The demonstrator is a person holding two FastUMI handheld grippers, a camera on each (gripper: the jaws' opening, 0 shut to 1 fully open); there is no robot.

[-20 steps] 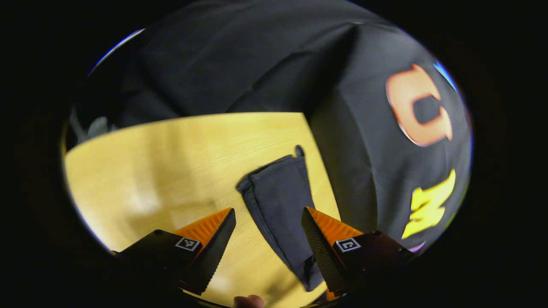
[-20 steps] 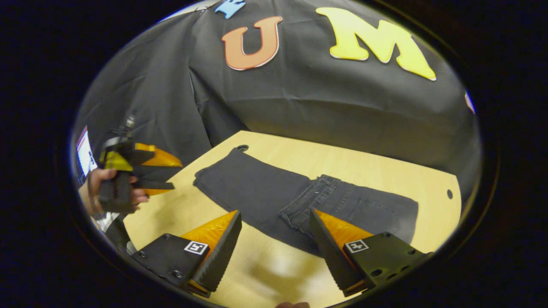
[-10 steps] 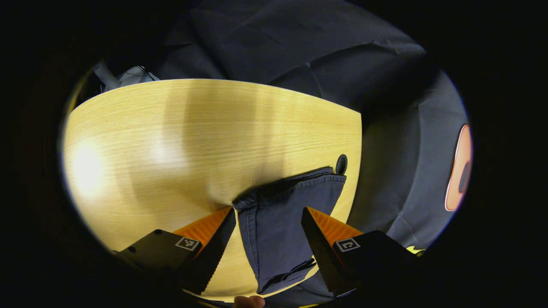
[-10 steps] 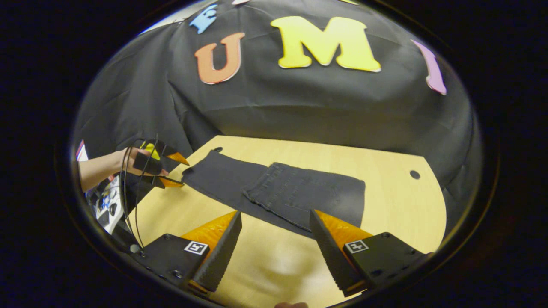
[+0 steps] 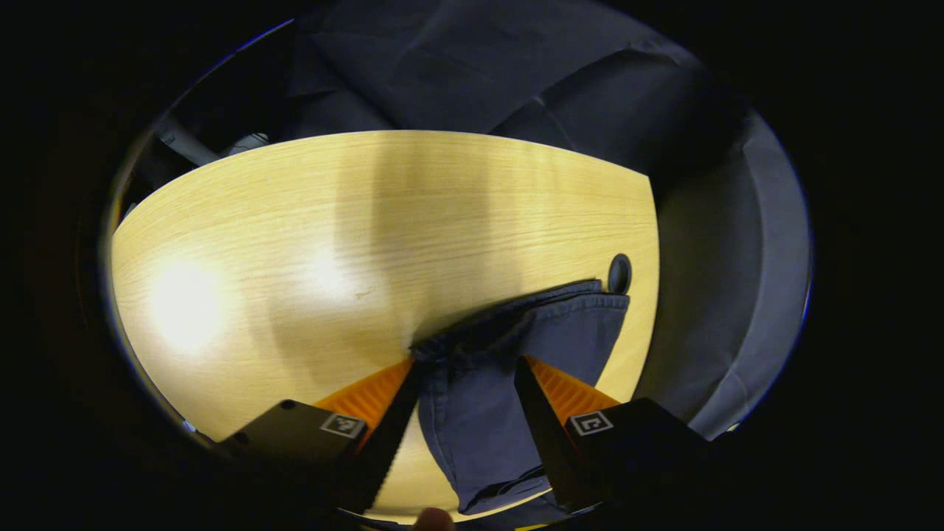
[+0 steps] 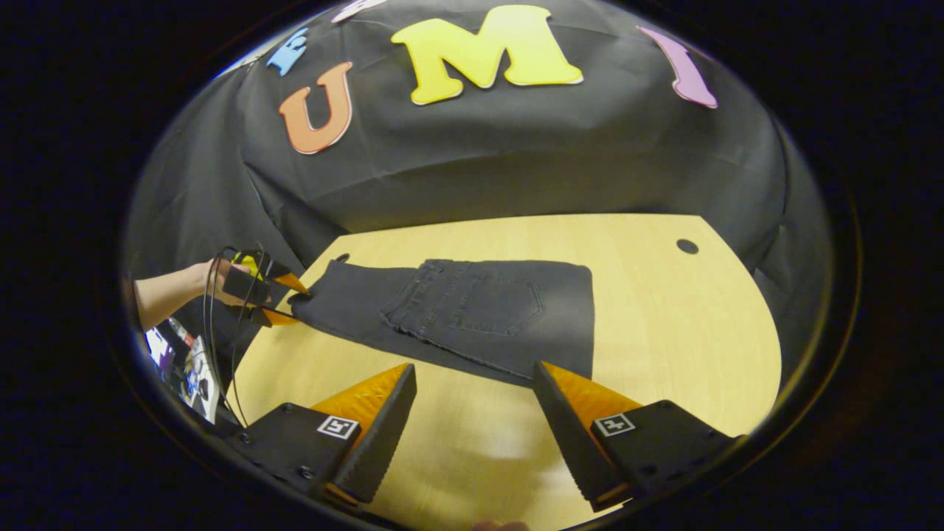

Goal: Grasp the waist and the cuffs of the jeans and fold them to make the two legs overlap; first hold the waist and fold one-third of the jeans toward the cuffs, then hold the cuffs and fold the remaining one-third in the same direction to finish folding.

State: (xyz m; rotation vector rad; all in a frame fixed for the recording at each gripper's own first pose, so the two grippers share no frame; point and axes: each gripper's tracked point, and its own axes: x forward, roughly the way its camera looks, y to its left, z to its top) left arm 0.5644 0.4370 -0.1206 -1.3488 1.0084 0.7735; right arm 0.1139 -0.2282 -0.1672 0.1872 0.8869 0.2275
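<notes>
Dark jeans [image 6: 472, 306] lie flat on the wooden table [image 6: 664, 324], legs overlapped, with the waist part [image 6: 450, 295] folded over the middle toward the cuffs. In the left gripper view, the cuff end [image 5: 568, 324] reaches between the fingers of my left gripper [image 5: 466, 363], which is open around the cloth. In the right gripper view, a hand [image 6: 192, 284] holds that left gripper [image 6: 289, 301] at the cuff end. My right gripper [image 6: 473, 367] hangs open over bare table in front of the jeans, with nothing between its fingers.
A round cable hole [image 5: 619, 273] sits just beyond the cuffs, and another [image 6: 686, 245] near the table's far right corner. The black cloth wall [image 6: 516, 147] closes the back. Cables and clutter [image 6: 184, 361] lie off the table's left edge.
My left gripper has moved forward onto the cuffs, so the cloth now lies between its fingers, which stand slightly closer together. My right gripper has drawn back from the folded waist and swung right.
</notes>
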